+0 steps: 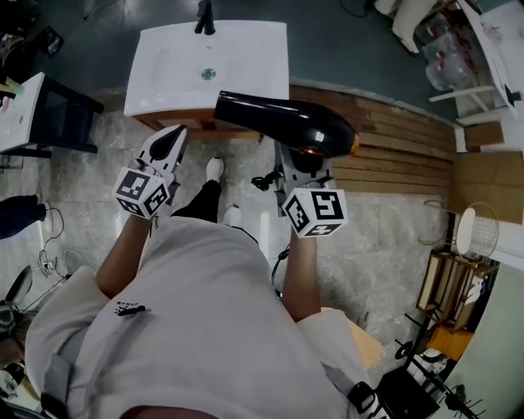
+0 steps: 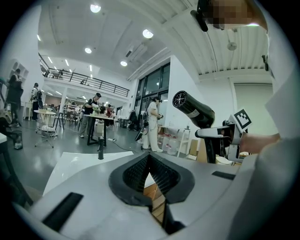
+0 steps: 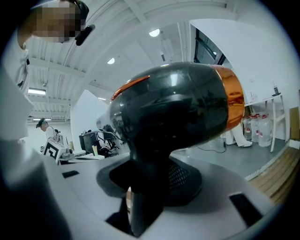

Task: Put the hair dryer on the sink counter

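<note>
A black hair dryer (image 1: 286, 123) with an orange rear ring hangs in the air just in front of the white sink counter (image 1: 176, 57), nozzle pointing left. My right gripper (image 1: 303, 162) is shut on its handle from below. In the right gripper view the dryer's body (image 3: 178, 112) fills the middle and its handle runs down between the jaws. My left gripper (image 1: 173, 139) hovers to the left of the dryer near the counter's front edge, shut and empty, its tips meeting (image 2: 149, 157). From the left gripper view the dryer (image 2: 193, 108) shows at the right, above the counter (image 2: 75, 164).
A black faucet (image 1: 205, 16) stands at the back of the basin. A dark-framed table (image 1: 57, 106) sits to the left. Wooden slats (image 1: 393, 139) and cardboard (image 1: 483, 176) lie to the right. Several people stand far off in the hall (image 2: 96, 117).
</note>
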